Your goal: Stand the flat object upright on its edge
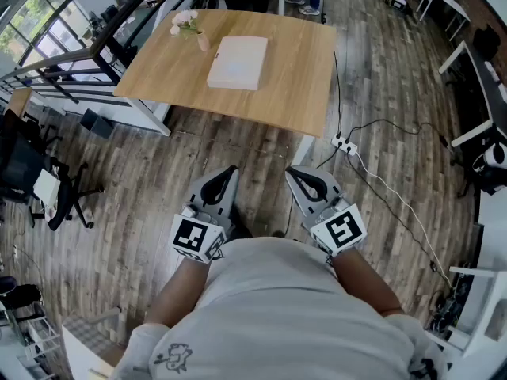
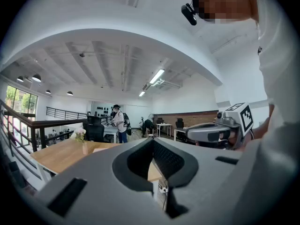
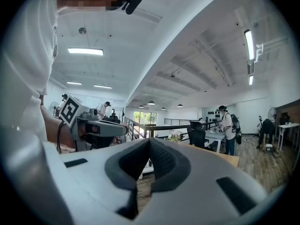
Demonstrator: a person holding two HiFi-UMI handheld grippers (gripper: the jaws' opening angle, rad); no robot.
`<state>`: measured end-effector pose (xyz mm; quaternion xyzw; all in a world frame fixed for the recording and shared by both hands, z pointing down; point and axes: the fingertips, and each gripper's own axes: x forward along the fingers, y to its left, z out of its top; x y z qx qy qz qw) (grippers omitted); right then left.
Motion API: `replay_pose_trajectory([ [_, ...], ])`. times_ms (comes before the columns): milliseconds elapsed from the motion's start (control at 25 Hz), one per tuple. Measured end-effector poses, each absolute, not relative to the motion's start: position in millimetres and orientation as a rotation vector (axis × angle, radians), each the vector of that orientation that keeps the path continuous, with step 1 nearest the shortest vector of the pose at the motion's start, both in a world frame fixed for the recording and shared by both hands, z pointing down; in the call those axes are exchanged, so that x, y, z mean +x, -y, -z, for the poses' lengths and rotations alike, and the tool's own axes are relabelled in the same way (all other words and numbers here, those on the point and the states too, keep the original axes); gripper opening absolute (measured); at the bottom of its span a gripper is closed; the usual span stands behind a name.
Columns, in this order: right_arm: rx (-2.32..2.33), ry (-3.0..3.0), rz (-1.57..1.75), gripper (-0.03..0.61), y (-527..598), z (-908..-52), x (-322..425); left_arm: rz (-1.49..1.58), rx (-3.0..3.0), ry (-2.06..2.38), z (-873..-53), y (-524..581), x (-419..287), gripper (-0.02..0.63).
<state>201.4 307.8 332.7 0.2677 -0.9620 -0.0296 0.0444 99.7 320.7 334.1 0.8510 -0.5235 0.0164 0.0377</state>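
A flat white box (image 1: 237,62) lies on its broad face on the wooden table (image 1: 285,85), far ahead in the head view. My left gripper (image 1: 230,170) and right gripper (image 1: 291,172) hang close to the person's body over the floor, well short of the table, both shut with nothing between the jaws. In the left gripper view the closed jaw tips (image 2: 152,140) point toward the table (image 2: 56,154), and the right gripper (image 2: 206,132) shows at the side. The right gripper view has its own closed jaws (image 3: 149,141) with the left gripper (image 3: 101,128) beside them.
A small vase of flowers (image 1: 190,27) stands on the table's far left, also seen as a vase (image 2: 83,142). A power strip and cables (image 1: 345,144) lie on the floor right of the table. Black office chairs (image 1: 55,192) sit left. People (image 2: 119,123) stand at distant desks.
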Motion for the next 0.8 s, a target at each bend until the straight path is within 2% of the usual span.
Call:
replay_pose_trajectory([
  [800, 0.834, 2.940, 0.095, 0.006, -281.1, -334.3, 171.1, -0.067, 2.607, 1.620, -339.6, -298.5, 69.6, 0.006],
])
